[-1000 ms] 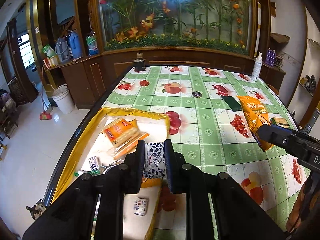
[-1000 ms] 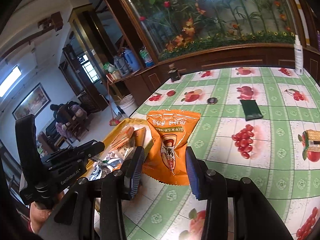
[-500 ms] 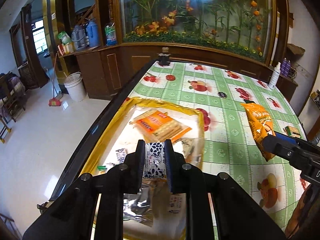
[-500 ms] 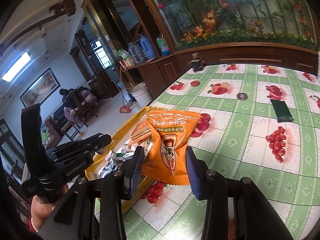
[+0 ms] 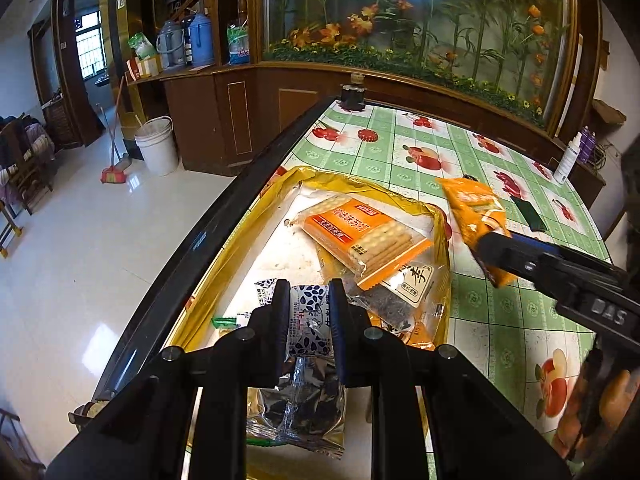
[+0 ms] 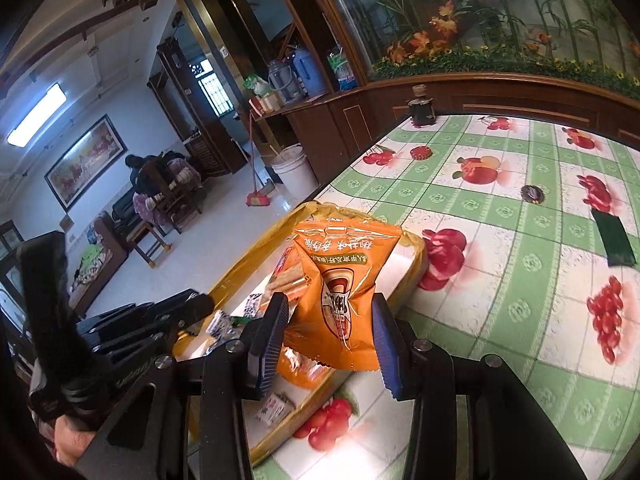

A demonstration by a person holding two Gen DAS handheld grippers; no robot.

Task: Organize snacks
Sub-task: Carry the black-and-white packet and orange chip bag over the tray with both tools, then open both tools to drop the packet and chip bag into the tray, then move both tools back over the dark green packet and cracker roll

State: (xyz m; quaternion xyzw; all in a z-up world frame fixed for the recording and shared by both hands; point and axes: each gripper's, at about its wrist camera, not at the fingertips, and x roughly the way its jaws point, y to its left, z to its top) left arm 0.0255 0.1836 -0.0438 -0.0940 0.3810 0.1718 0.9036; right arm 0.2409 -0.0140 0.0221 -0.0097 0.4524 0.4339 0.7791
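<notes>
left gripper (image 5: 309,322) clamps blue-white patterned packet (image 5: 307,330) above yellow tray (image 5: 256,216). right gripper (image 6: 330,334) clamps orange snack bag (image 6: 342,276), at tray's 3 o'clock rim. cracker pack (image 5: 362,234) lies inside tray.

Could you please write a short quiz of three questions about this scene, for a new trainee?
1. True or false: the left gripper is shut on a small blue-and-white packet.
2. Which thing does the right gripper hold? A) a green bottle B) an orange snack bag C) a cracker pack
3. Fill in: the cracker pack with the orange label lies inside the ____ tray.

Key
1. True; the packet sits pinched between the two fingers.
2. B; the bag is clamped near its lower end, over the tray's edge.
3. Yellow.
</notes>
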